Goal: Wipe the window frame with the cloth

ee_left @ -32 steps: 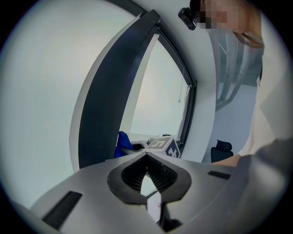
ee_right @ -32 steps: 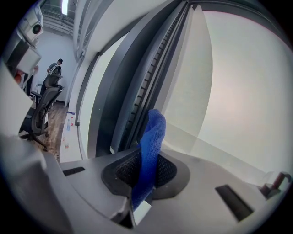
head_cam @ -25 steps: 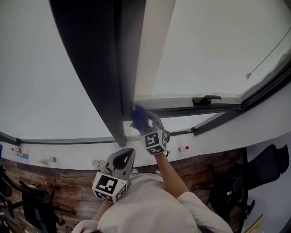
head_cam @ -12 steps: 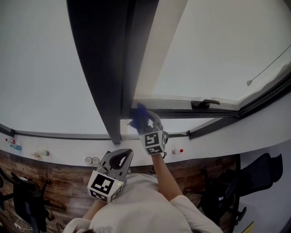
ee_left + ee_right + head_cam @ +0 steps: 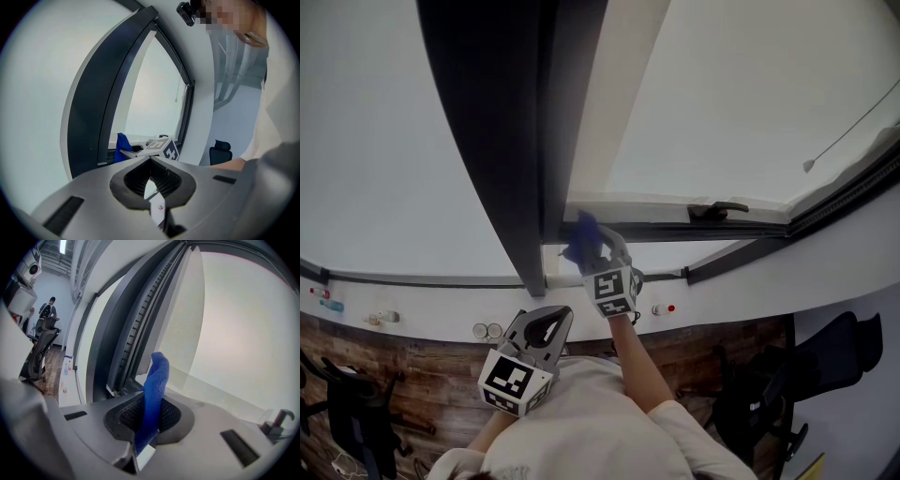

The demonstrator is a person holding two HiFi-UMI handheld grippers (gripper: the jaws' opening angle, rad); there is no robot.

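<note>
The right gripper (image 5: 598,253) has its jaws closed on the blue cloth (image 5: 580,238). The cloth's free end stands up past the tips at the foot of the window frame's dark upright (image 5: 502,141), just right of it where the lower rail begins; whether it touches the frame cannot be told. Right of the upright, the rail runs bare as far as the window handle (image 5: 718,208), with pale glass above. The left gripper (image 5: 546,330) hangs below the upright's foot, well apart from it and near the person's chest, jaws together with nothing between them. The white sill (image 5: 431,302) passes beneath the upright
</note>
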